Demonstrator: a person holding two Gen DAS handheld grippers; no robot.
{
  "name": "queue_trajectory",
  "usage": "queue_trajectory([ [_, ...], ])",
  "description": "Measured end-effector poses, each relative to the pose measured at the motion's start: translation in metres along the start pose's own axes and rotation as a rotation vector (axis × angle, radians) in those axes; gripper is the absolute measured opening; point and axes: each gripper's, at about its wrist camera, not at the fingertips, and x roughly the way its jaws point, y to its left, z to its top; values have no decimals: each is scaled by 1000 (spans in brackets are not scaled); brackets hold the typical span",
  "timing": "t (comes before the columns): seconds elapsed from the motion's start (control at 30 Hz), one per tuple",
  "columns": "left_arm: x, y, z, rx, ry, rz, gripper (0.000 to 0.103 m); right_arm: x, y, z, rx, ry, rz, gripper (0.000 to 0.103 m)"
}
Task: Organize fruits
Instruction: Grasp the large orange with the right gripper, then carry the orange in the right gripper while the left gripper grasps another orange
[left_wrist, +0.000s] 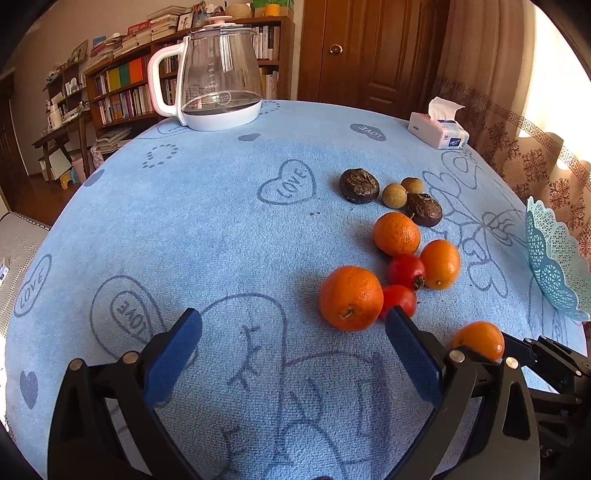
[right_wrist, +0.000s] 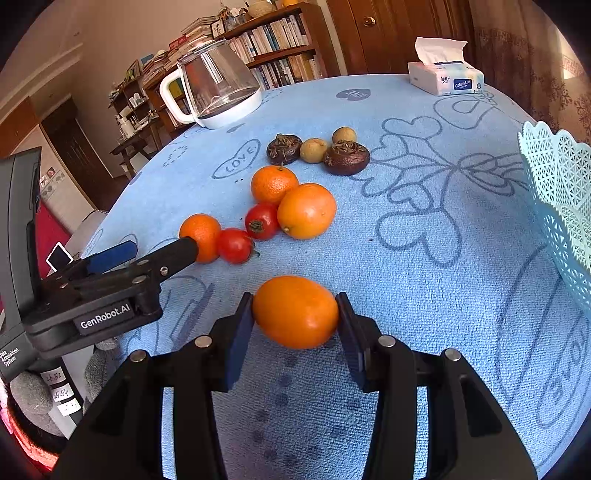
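My right gripper (right_wrist: 295, 314) is shut on an orange (right_wrist: 295, 312) and holds it just above the blue cloth; the same orange shows in the left wrist view (left_wrist: 480, 339). My left gripper (left_wrist: 293, 325) is open and empty, just short of a large orange (left_wrist: 351, 297) with a red tomato (left_wrist: 399, 299) beside it. Beyond lie another tomato (left_wrist: 406, 271), two more oranges (left_wrist: 397, 232) (left_wrist: 440, 264), two dark brown fruits (left_wrist: 359, 185) (left_wrist: 424, 209) and two small tan fruits (left_wrist: 394, 195) (left_wrist: 412, 184). A light blue lattice basket (right_wrist: 561, 192) stands at the right edge.
A glass kettle (left_wrist: 218, 74) with a white handle stands at the table's far left. A tissue box (left_wrist: 437, 129) sits at the far right. The round table is covered by a blue cloth (left_wrist: 221, 229). Bookshelves and a wooden door stand behind.
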Motion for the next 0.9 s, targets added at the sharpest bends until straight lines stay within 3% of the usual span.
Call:
queue_trajectory([
  [0.3,11,7,6,-28,34,-12,98,-2,-3,-1,20,-8,23,46],
  [0.63,22,-2,17,-40,59,-201,56,-3,-6,-1,31,-11,37,46],
  [0.83,26,-6,16,-60,66,-281,39,-4,-7,-1,35,-15,38,46],
  [0.9,25,-7,15,-56,58,-283,39,-4,-7,-1,39,-19,39,46],
])
